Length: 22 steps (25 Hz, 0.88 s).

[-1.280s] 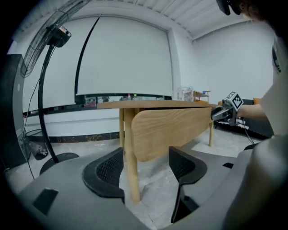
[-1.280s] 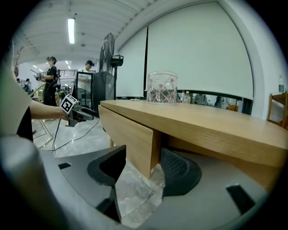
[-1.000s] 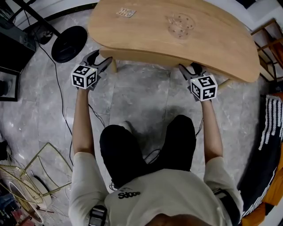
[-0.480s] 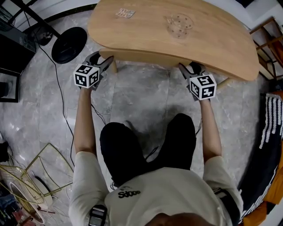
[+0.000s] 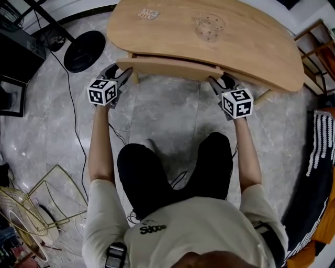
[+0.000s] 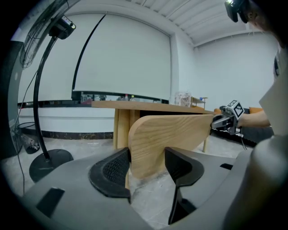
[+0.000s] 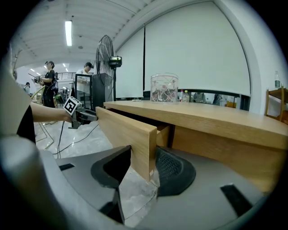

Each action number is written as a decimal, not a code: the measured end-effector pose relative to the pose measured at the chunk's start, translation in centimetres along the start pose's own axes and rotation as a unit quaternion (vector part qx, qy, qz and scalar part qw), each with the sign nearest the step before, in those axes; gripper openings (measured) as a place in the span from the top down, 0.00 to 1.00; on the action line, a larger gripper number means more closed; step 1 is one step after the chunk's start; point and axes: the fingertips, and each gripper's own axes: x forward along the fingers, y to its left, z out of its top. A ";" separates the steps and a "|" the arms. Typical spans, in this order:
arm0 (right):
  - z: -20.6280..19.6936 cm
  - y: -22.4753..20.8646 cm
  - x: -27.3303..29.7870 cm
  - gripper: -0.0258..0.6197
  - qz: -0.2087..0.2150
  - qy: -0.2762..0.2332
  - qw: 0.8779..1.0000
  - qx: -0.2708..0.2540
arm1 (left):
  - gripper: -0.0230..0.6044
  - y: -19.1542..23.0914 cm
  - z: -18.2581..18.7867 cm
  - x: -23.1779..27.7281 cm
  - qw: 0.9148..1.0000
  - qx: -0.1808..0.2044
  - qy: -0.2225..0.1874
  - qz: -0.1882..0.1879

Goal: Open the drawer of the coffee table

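The light wooden coffee table [image 5: 251, 49] stands in front of me. Its drawer front [image 5: 167, 67] sticks out a little from under the top. My left gripper [image 5: 121, 75] has the left end of the drawer front [image 6: 166, 134] between its closing jaws [image 6: 148, 168], and both pads touch the wood. My right gripper [image 5: 217, 82] holds the right end of the drawer front [image 7: 121, 128] the same way, its jaws [image 7: 141, 168] closing with both pads against the panel. A dark gap shows behind the panel in the right gripper view.
A clear glass jar [image 5: 209, 26] and a small flat packet [image 5: 149, 14] lie on the table top. A fan's round black base [image 5: 86, 51] and its cable sit at the left. A wire rack [image 5: 21, 209] is at the lower left, wooden furniture [image 5: 319, 47] at the right.
The drawer front has slid out from under the table top towards me. Both grippers came back with it, their jaws round its two ends.
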 end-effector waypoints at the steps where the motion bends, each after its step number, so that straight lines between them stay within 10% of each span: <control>1: -0.1 0.2 -0.2 0.70 0.000 0.000 1.000 0.003 | 0.55 -0.2 -0.1 -0.2 1.000 -0.001 0.000 0.002; 22: -2.1 4.4 -5.0 0.71 0.042 0.027 0.998 0.031 | 0.55 -3.9 -2.7 -6.1 0.998 -0.033 0.029 0.050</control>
